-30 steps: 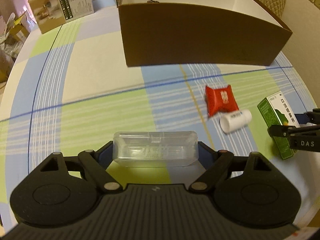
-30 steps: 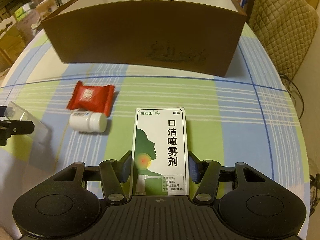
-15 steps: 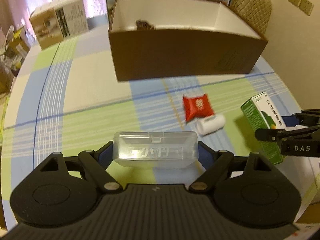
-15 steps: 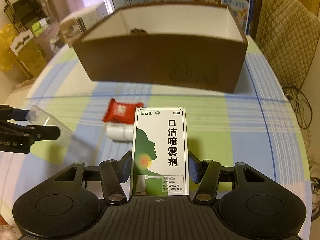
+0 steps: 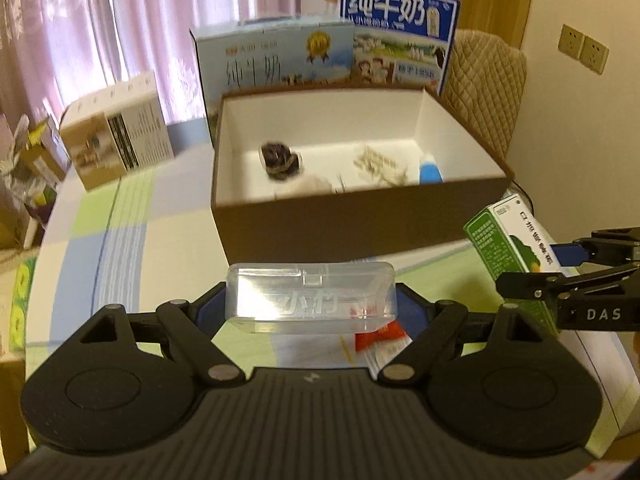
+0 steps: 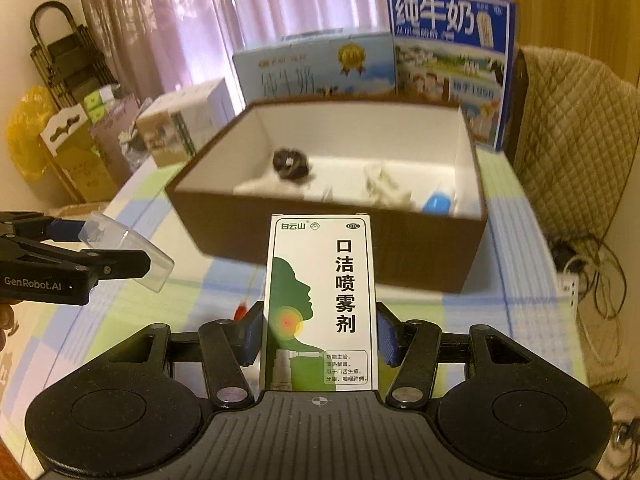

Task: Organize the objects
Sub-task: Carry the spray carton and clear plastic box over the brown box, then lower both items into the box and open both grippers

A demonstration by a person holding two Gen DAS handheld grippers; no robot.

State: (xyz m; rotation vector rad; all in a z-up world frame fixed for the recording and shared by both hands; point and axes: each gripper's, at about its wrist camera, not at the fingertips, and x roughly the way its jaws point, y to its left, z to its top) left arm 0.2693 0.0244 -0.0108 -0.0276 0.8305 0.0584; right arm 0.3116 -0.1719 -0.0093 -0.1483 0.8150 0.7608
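The left gripper [image 5: 311, 300] is clamped on a clear plastic case [image 5: 311, 298], which lies crosswise between its blue pads, long side facing the camera, raised off the checked tablecloth [image 5: 128, 216]. Below the case, nearer than the brown cardboard box [image 5: 340, 220], a red sachet [image 5: 378, 336] lies on the cloth, partly hidden behind the case.

The right gripper [image 6: 319, 336] grips a white-and-green throat-spray carton [image 6: 320, 304] by its narrow sides; the carton stands upright between the pads, its top edge overlapping the box's near wall [image 6: 400, 248] in the right wrist view. From the left wrist view this carton [image 5: 516, 240] hangs to the right of the box's near corner.

The box itself is open-topped with a white interior; inside it lie a dark round object [image 5: 280, 158], some pale items too blurred to name, and a blue-and-white tube [image 5: 430, 170] near its right wall.

Behind the box stand two blue milk cartons [image 5: 396, 40]; to its left sits a white-and-tan package [image 5: 116, 136]. A quilted chair back [image 6: 576, 140] rises to the box's right.
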